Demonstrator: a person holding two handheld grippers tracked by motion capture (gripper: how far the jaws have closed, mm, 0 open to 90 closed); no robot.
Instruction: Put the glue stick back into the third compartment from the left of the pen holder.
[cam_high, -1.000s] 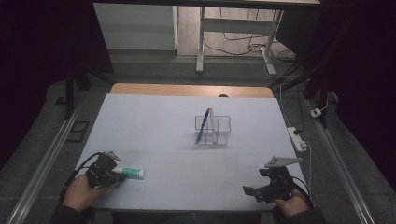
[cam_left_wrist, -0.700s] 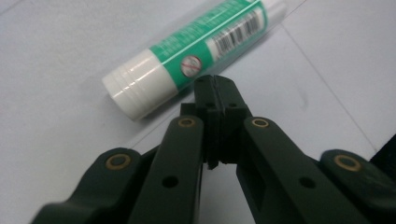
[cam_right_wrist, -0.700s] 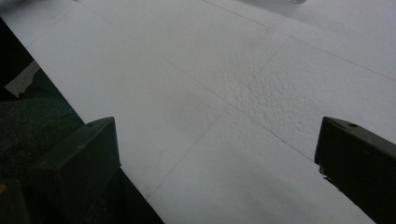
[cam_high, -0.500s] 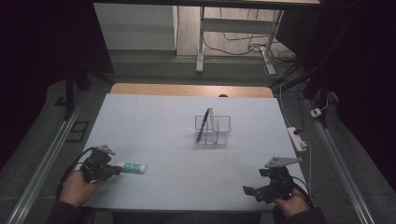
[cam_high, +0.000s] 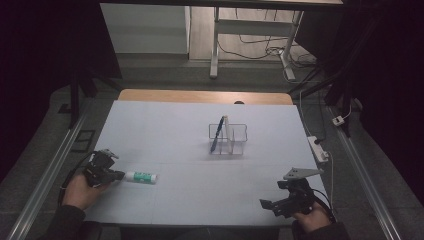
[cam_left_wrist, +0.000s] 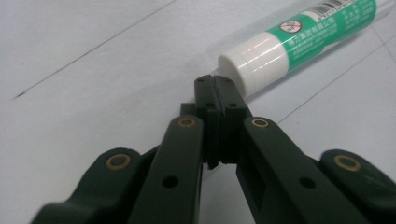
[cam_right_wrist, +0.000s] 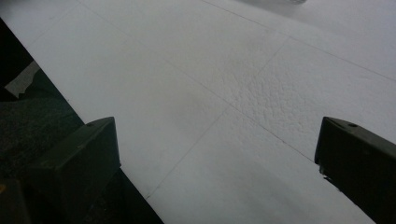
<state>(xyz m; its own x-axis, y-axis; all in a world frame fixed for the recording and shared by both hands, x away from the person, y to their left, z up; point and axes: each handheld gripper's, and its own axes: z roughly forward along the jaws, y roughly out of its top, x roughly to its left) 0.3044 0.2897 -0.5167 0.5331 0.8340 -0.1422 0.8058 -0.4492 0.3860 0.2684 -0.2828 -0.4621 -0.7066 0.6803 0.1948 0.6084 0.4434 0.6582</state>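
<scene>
Left tongs (cam_left_wrist: 215, 84) (jaws pressed together, empty) seemingly touch the glue stick's (cam_left_wrist: 299, 42) white cap; right tongs (cam_right_wrist: 217, 154) gape wide over bare tabletop (cam_right_wrist: 196, 79).

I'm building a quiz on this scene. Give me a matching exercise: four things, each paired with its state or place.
Things:
1. left gripper
2. right gripper
3. glue stick
4. blue pen

States:
A. leaning in the clear organizer
B. jaws shut, empty
C. lying flat on the table
D. jaws wide open

Pairs: 1-B, 2-D, 3-C, 4-A
</scene>
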